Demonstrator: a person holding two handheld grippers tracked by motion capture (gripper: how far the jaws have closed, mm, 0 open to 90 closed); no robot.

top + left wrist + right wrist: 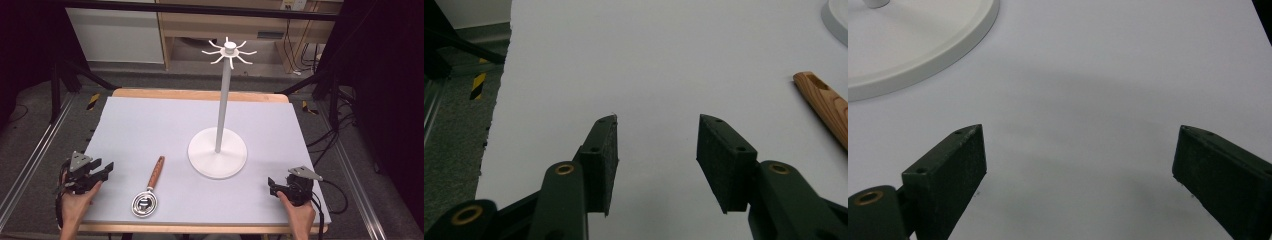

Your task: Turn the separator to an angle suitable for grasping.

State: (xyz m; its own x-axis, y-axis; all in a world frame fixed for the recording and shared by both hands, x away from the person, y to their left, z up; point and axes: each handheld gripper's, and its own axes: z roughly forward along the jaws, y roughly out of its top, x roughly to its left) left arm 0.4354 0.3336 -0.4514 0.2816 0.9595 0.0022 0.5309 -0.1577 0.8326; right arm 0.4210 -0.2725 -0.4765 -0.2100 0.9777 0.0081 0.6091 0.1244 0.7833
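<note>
We see a pale grey table top (150,125) w/ a wooden edge, and on it, right of centre, a white stand (218,150): round flat base, tall thin pole, a ring of small hooks at the top. Its base rim also shows at the upper left of the right gripper view (923,50) and as a sliver at the top right corner of the left gripper view (836,20).

Next in size, the strainer (149,190) lies flat on the table near the front edge, left of the stand's base and well apart from it. Its round metal bowl is toward the person, and its wooden handle points away, tilted a bit to the right. In the left gripper view the handle end (824,105) sits at the right edge, clear of the jaws.

The left gripper (656,145) rests low at the front left corner, held in a hand; its jaws stand about half apart w/ bare table between the pads (nothing gripped, nothing touched). It's near the strainer, just left of the bowl.

The right gripper (1078,160) is at the front right, jaws spread wide, again only table between them, well apart from the strainer.
</note>
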